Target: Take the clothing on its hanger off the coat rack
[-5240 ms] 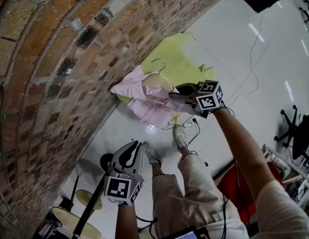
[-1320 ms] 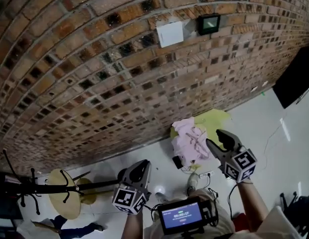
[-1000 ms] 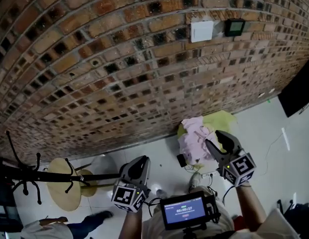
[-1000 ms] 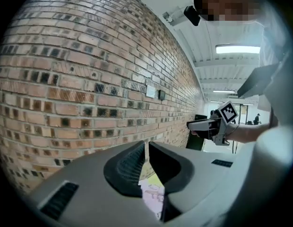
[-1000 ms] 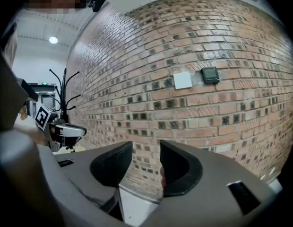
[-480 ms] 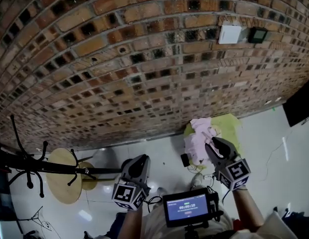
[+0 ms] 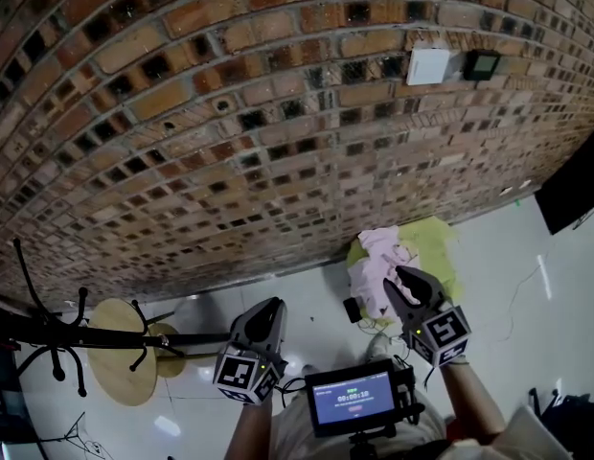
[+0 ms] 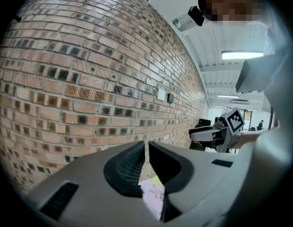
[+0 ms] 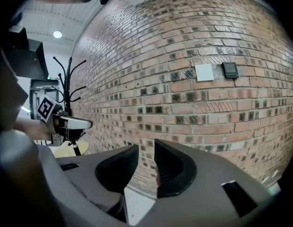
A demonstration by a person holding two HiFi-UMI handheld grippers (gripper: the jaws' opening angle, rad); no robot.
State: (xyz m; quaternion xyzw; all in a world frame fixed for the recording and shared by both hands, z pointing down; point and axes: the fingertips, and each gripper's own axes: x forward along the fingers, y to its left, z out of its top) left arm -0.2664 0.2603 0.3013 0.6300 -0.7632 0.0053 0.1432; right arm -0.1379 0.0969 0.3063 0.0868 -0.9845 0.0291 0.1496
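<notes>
You are facing a curved-looking red-brown brick wall [image 7: 230, 113], with a grey two-jaw tool in each hand held out level in front of you.

Your left gripper [image 7: 266, 307] has its jaws almost together. Its own view [image 8: 146, 145] shows only a thin slit between them, and there is nothing in it but brick beyond.

Your right gripper [image 7: 412, 281] has just been closing. Its jaws now stand a small way apart with nothing between them, and wall shows through the gap [image 9: 146, 151]. Each tool can be seen from the other's camera, the right one [image 8: 210, 134] and the left one [image 9: 73, 123].

The crumpled pale pink clothing [image 7: 376, 264] lies on a yellow-green mat [image 7: 441, 247] on the white floor at the foot of the wall, beyond your right gripper and untouched by it. It also shows far off below the left jaws [image 8: 151, 196]. No hanger can be made out on it.

The black metal coat rack with curved hooks [image 7: 48, 332] stands at the far left, well apart from the clothing, above a pale round wooden disc [image 7: 120, 353]. It appears upright in the right gripper view [image 9: 66, 79].

A white square plate [image 7: 429, 65] and a small dark box [image 7: 484, 63] sit side by side high on the wall.
</notes>
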